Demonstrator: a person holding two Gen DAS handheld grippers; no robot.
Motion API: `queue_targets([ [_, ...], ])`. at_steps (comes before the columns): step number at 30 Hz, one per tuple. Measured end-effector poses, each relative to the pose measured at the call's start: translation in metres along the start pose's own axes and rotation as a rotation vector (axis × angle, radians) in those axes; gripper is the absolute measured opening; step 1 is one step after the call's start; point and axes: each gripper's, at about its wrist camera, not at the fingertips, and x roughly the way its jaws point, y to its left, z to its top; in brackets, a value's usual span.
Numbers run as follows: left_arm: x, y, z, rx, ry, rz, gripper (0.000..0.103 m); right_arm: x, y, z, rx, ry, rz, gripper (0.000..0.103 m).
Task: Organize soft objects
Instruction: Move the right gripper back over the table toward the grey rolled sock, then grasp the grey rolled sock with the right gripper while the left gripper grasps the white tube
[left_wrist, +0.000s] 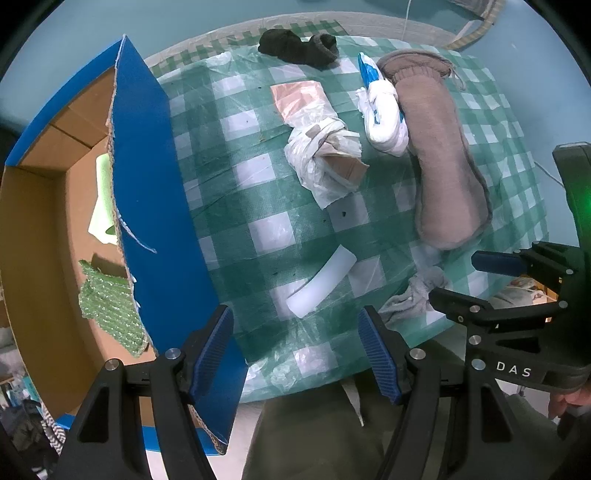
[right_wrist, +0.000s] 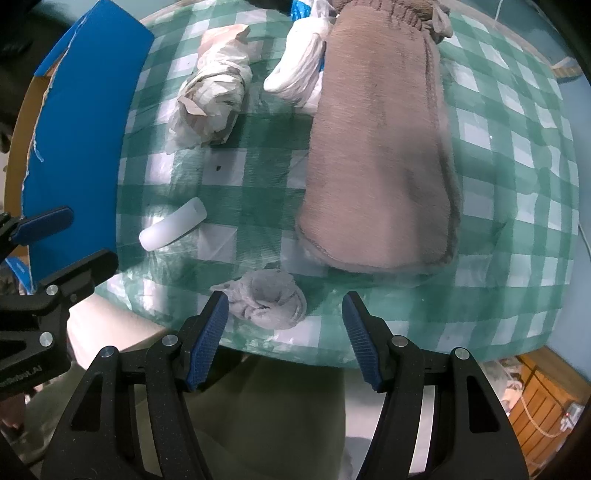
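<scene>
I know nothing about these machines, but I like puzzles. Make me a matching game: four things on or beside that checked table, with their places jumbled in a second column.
Things:
1. black sock
2. grey balled sock
3. white foam strip
4. green mesh cloth

Places:
A. inside the blue box
B. table's far edge
C. between the right gripper fingers, near edge
D. on the cloth, beside the box

Pairs: 1-B, 2-C, 3-D, 4-A

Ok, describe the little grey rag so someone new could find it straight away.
Start at the green checked tablecloth and go to its near edge. Just below the long brown knitted cover lies the crumpled grey rag, in front of the right hand-held gripper. It alone is grey and knotted.
</scene>
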Motion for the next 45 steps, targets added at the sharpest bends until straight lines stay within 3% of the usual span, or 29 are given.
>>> queue_targets([
  [14, 0.005, 0.008, -0.009, -0.008, -0.008, 0.034, 0.078, 0.027, 0.013, -0.003, -0.043, 0.048, 0.0, 0.063],
  [30, 0.01, -0.01, -0.005, -0.009, 0.013, -0.018, 0.078, 0.068, 0.028, -0.004, -0.09, 0.045, -0.03, 0.063],
  [32, 0.011, -0.013, -0.001, -0.013, 0.019, -0.024, 0.078, 0.069, 0.031, -0.005, -0.101, 0.036, -0.031, 0.059],
  [34, 0.012, -0.016, 0.001, -0.014, 0.02, -0.029, 0.078, 0.068, 0.033, -0.005, -0.111, 0.033, -0.05, 0.042],
  [45, 0.043, -0.037, 0.026, 0.026, 0.063, -0.018, 0.078, 0.057, 0.026, 0.0, -0.09, 0.009, -0.013, 0.039],
])
